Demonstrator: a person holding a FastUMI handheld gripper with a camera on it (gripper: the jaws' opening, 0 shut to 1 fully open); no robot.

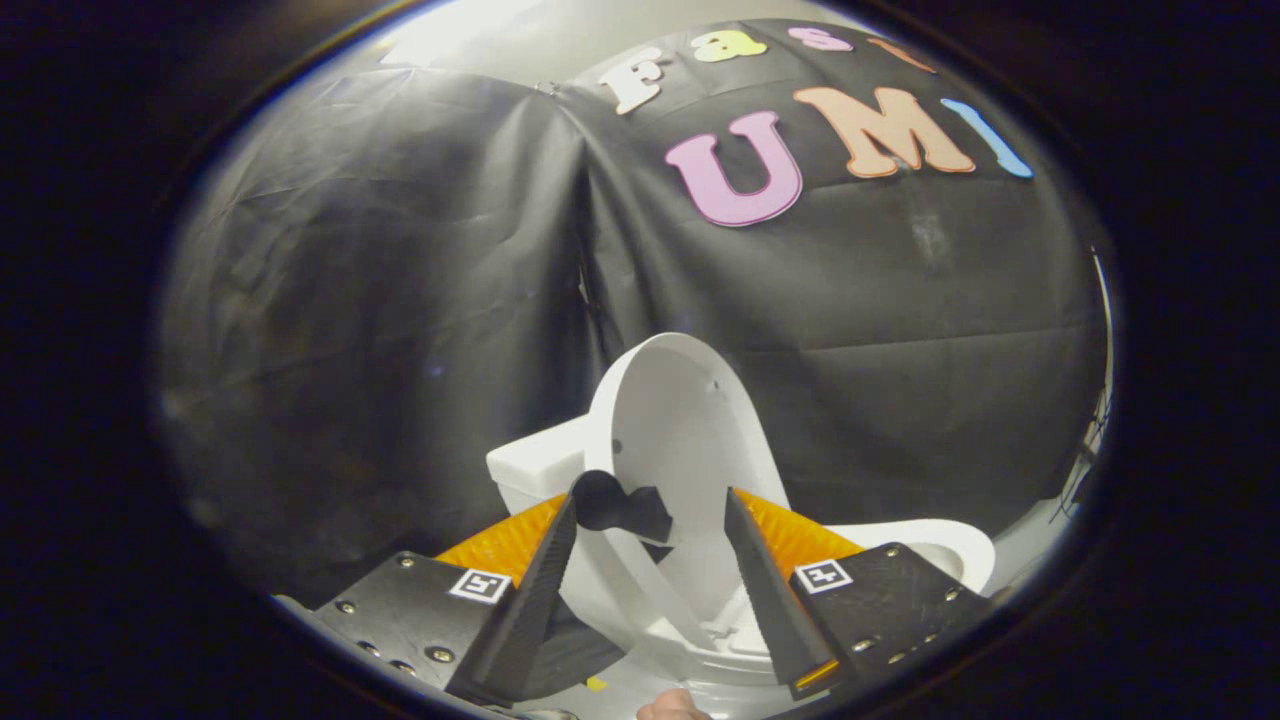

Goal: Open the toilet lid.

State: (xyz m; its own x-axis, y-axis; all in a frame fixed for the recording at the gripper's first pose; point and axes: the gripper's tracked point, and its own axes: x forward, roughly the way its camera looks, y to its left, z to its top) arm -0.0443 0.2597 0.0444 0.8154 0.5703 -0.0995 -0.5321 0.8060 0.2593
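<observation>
The white toilet lid (680, 420) stands raised, nearly upright, with its inner face turned toward me. It rises just ahead of and between my fingers. My gripper (650, 498) is open, and neither finger presses on the lid. A black knob-like handle (615, 508) sticks out from the lid's left edge, right beside my left fingertip (566, 515). The white seat and bowl rim (945, 550) show low down, beyond my right finger (745, 540). The hinge area (715, 630) lies low between the fingers.
The white tank (535, 465) sits behind the lid to the left. Black cloth walls (380, 300) close off the booth behind and on both sides. Part of a person's hand (670, 708) shows below the fingers.
</observation>
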